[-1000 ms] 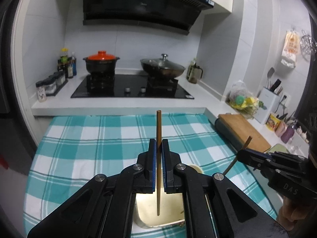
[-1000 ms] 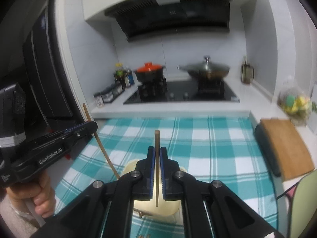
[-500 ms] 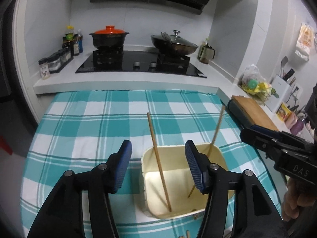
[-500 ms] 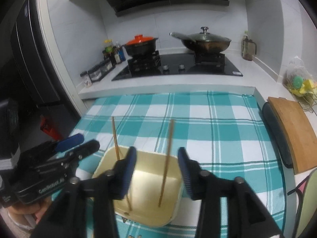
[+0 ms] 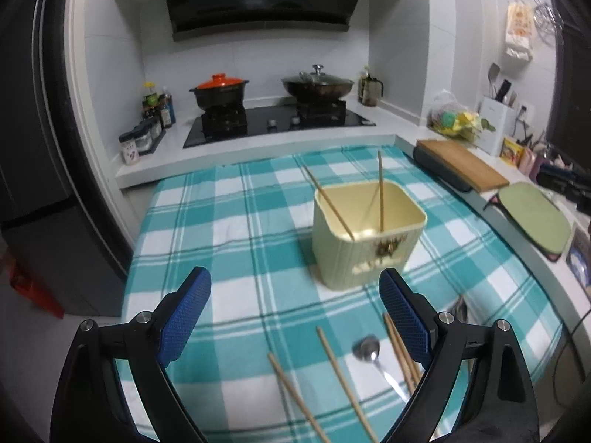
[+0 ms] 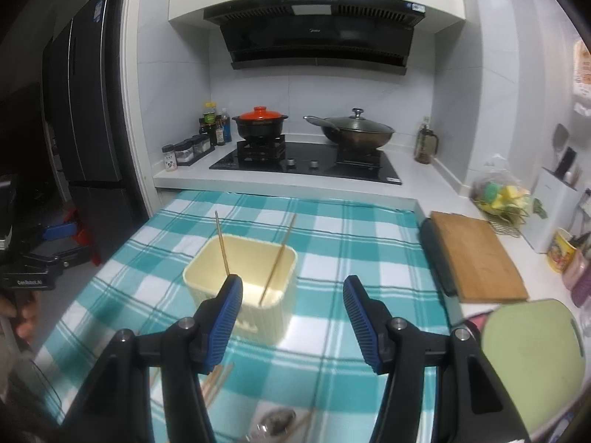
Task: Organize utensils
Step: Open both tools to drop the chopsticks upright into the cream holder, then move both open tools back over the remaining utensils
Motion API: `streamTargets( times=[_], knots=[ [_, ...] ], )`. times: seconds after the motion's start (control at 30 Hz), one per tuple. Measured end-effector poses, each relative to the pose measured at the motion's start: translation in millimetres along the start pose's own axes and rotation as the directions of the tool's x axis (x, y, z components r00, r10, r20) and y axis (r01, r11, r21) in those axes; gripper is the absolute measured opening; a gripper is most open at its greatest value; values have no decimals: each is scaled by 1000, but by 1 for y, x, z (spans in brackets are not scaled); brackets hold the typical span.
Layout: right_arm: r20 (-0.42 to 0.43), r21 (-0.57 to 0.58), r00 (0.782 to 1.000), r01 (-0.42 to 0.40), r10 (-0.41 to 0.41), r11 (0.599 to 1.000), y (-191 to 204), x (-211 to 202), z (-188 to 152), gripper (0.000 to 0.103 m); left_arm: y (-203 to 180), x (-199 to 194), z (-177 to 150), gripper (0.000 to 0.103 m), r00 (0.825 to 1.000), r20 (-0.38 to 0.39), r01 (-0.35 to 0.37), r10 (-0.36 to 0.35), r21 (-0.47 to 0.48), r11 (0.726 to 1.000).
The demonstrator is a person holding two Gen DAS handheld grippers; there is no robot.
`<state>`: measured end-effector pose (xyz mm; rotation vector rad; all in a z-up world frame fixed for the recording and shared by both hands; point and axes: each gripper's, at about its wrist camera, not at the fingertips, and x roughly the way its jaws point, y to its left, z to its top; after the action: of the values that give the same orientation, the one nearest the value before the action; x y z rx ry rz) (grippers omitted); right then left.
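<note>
A cream utensil holder [image 5: 367, 234] [image 6: 242, 288] stands on the teal checked cloth [image 5: 229, 236]. Two wooden chopsticks [image 5: 380, 192] [image 6: 277, 258] lean inside it. Several more chopsticks [image 5: 343, 376] and a metal spoon [image 5: 367, 349] lie on the cloth near me; the spoon also shows in the right wrist view [image 6: 273, 421]. My left gripper [image 5: 295, 319] is open and empty, above the loose chopsticks. My right gripper [image 6: 293, 312] is open and empty, just in front of the holder.
A hob [image 6: 306, 162] with an orange-lidded pot [image 6: 262, 122] and a wok [image 6: 354, 133] lies behind the cloth. A wooden cutting board [image 6: 476, 258] and a green mat [image 6: 532, 358] lie on the right counter. Spice jars [image 5: 142, 136] stand at the left.
Both grippers opened and let their chopsticks drop into the holder, then drew back and rose. The loose chopsticks and spoon on the cloth have come into view.
</note>
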<state>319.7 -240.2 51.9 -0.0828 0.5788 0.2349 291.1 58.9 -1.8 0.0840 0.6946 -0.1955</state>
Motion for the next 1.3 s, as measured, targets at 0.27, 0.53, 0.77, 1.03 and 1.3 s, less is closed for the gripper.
streamTargets(
  times=[0.27,0.53,0.77,1.03,1.3],
  knots=[
    [97,-33,983,162,-158,986,-5,-86,-68,58,-28,-46,-95,103,994,-33,-99,102,77,992],
    [83,40,979,184,-187,982,14,-112,-145,58,-33,-48,-158,102,999,-50,0,-9,-168,986],
    [-26,61,986,166,-165,984,33,-96,-214,58,-32,-32,-187,102,992,-122,-47,21,-215,975],
    [-34,85,983,180,-178,980,39,-90,-237,58,-25,-33,-194,102,991,-109,-97,72,-247,964],
    [-105,146,985,154,-139,977,33,-57,-249,57,-31,-11,-202,102,985,-144,-128,96,-231,964]
  ],
)
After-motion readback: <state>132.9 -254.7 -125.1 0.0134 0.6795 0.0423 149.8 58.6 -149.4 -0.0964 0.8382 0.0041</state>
